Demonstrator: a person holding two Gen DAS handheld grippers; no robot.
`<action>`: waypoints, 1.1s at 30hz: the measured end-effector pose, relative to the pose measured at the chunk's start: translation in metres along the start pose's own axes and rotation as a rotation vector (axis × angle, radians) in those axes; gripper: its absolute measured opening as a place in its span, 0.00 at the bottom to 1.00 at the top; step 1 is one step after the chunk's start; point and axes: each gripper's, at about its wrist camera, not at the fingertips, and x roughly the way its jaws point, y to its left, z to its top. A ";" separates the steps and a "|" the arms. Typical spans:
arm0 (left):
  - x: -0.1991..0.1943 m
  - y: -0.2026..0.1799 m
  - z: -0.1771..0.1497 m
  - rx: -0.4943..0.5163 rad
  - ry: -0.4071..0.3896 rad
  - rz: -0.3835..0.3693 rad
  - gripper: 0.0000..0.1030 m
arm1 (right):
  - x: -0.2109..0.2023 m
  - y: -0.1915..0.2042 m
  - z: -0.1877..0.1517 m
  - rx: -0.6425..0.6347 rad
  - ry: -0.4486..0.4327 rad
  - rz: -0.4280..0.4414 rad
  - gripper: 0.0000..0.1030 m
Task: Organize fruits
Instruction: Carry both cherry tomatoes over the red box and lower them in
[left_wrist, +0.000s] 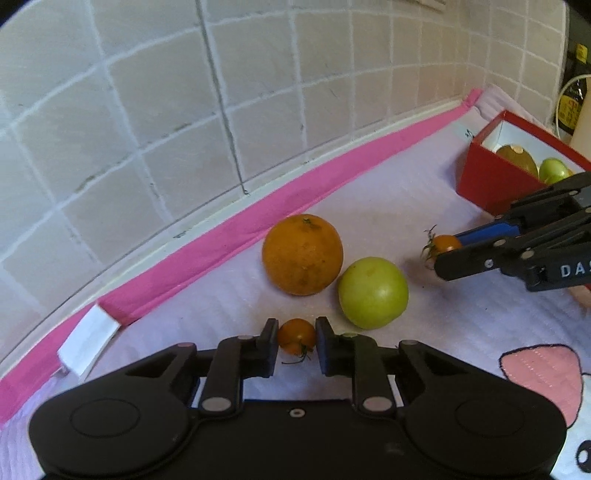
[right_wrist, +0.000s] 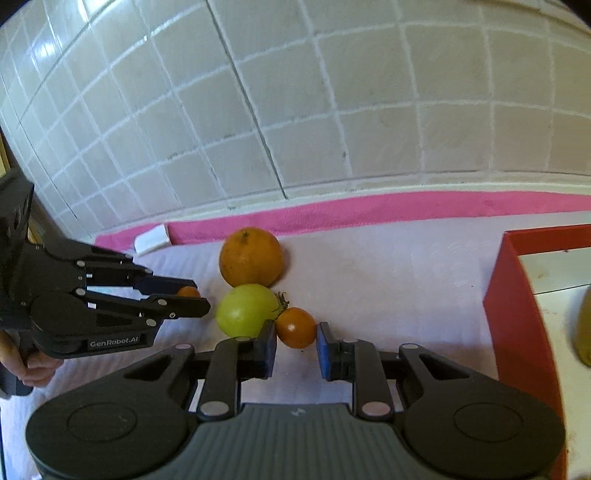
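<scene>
Left gripper (left_wrist: 296, 341) is closed on a small orange tomato (left_wrist: 295, 336) near the mat's (left_wrist: 221, 295) front edge. Mid-mat: orange (left_wrist: 302, 254) touching green tomato (left_wrist: 373, 292). Right gripper (right_wrist: 296, 343) pinches another small tomato (right_wrist: 296, 327). Red box (left_wrist: 491, 181) w/ fruit sits at the right edge.

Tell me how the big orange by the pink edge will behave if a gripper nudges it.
The orange is round and sits free on the quilted mat, so it will probably roll. It lies against the green fruit, so a push that way would likely shift both. Its dimpled skin suggests it is firm, not fragile.
</scene>
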 end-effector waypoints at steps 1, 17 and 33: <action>-0.004 -0.001 0.000 0.002 -0.003 0.008 0.24 | -0.005 0.001 0.000 0.005 -0.009 -0.001 0.24; -0.070 -0.022 0.041 -0.141 -0.092 -0.016 0.24 | -0.108 -0.015 0.001 0.108 -0.135 -0.049 0.24; -0.049 -0.141 0.118 -0.056 -0.111 -0.204 0.24 | -0.197 -0.114 -0.025 0.307 -0.182 -0.269 0.24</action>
